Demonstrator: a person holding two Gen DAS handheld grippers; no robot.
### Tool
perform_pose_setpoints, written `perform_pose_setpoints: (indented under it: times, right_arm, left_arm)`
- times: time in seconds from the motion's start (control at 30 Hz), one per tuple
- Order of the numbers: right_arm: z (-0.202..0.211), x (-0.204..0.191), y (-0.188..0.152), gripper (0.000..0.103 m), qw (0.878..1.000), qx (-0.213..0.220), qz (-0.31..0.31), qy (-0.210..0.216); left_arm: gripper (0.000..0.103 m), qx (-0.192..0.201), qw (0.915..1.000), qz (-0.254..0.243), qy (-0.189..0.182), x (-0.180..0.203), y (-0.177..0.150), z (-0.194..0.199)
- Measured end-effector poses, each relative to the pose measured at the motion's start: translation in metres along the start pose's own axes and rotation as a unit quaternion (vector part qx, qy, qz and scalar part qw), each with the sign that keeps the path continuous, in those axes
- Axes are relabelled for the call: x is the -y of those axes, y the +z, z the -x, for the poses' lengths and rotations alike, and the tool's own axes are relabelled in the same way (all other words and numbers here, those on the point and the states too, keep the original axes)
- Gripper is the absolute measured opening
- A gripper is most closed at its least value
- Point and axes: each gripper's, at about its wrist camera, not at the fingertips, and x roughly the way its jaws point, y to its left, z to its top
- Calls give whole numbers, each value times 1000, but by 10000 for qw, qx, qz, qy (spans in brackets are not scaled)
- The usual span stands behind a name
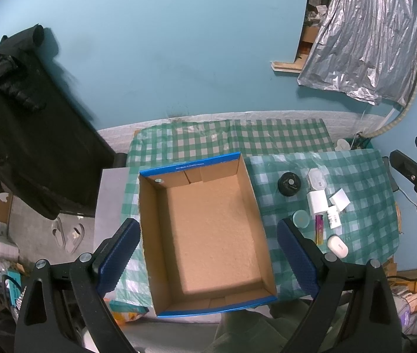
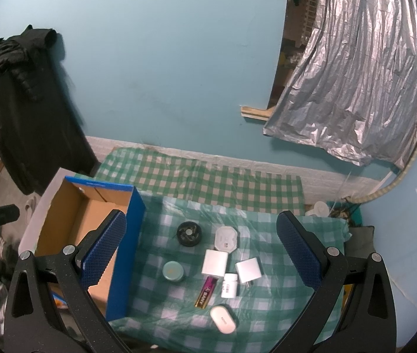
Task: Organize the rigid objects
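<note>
Still nothing boxed, with left gripper (image 1: 205, 260) and right gripper (image 2: 201, 260) spread wide and empty; risked nudging tightly clustered battery (image 2: 206, 293) or pill bottle (image 2: 229, 286) off the table's near edge.

Box (image 1: 208, 235) left, small items (image 2: 217, 267) right — on tablecloth (image 2: 282, 309)

Green-and-white checked cloth (image 2: 179, 182), spread over the surface. Blue wall (image 2: 164, 58) was seen behind it. Black garments (image 2: 26, 103) were hung at the left. Crinkled silver sheet (image 2: 355, 88) was draped at the upper right. Pale slippers (image 1: 68, 235) were noted on the floor.
</note>
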Motion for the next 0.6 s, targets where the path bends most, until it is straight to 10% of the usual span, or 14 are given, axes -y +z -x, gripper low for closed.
perform_pose_setpoints:
  times: [0.6]
  right_arm:
    - [-9, -1, -3, 102, 9998, -180, -53, -46]
  left_arm:
    - [95, -63, 10000, 52, -8, -3, -3, -4]
